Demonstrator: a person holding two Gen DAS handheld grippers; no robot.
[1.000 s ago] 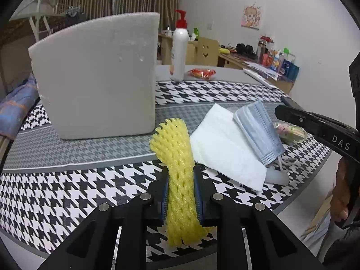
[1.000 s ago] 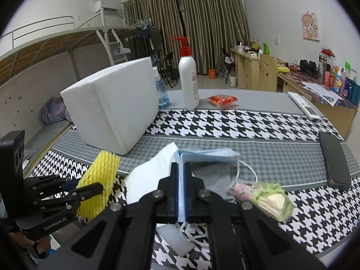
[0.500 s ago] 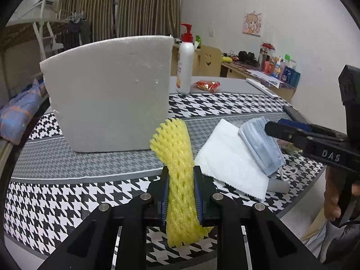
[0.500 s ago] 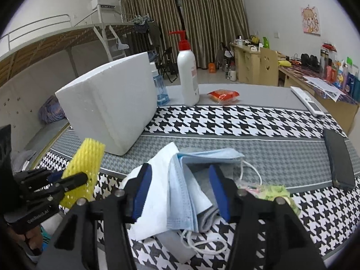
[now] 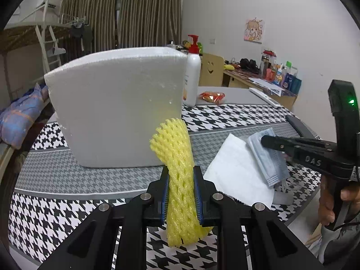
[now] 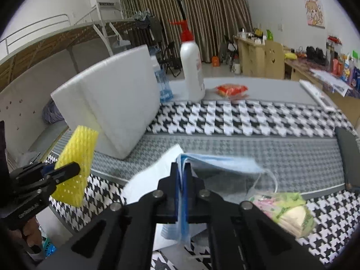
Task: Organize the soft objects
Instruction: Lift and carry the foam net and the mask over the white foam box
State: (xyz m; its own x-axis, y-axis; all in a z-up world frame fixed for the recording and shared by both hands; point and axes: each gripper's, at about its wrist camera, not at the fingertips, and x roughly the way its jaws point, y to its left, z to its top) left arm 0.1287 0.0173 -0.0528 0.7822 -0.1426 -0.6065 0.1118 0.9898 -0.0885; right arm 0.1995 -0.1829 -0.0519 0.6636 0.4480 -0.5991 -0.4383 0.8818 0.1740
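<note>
A yellow foam fruit net [image 5: 175, 157] stands upright in my left gripper [image 5: 181, 177], which is shut on its middle above the houndstooth table [image 5: 67, 213]. The white foam box [image 5: 117, 103] stands just behind it. To the right, a blue face mask [image 6: 220, 164] lies over a white tissue [image 6: 148, 180]. My right gripper [image 6: 182, 175] is shut on the mask's folded left edge. In the left wrist view the right gripper [image 5: 265, 139] reaches over the mask [image 5: 267, 164] and the tissue [image 5: 234, 175]. From the right wrist view, the left gripper [image 6: 72, 168] holds the net [image 6: 78, 157] at the left.
A white pump bottle [image 5: 191, 81] and a red snack packet [image 5: 211, 96] stand behind the box. A green and pink packet [image 6: 290, 209] lies right of the mask, with a black phone [image 6: 347, 155] beyond it. A person's hand [image 5: 330, 204] holds the right gripper past the table edge.
The right gripper's jaws were shut on the mask, stood open around it half a second ago, and are shut on it again. The left gripper has risen slightly with the net.
</note>
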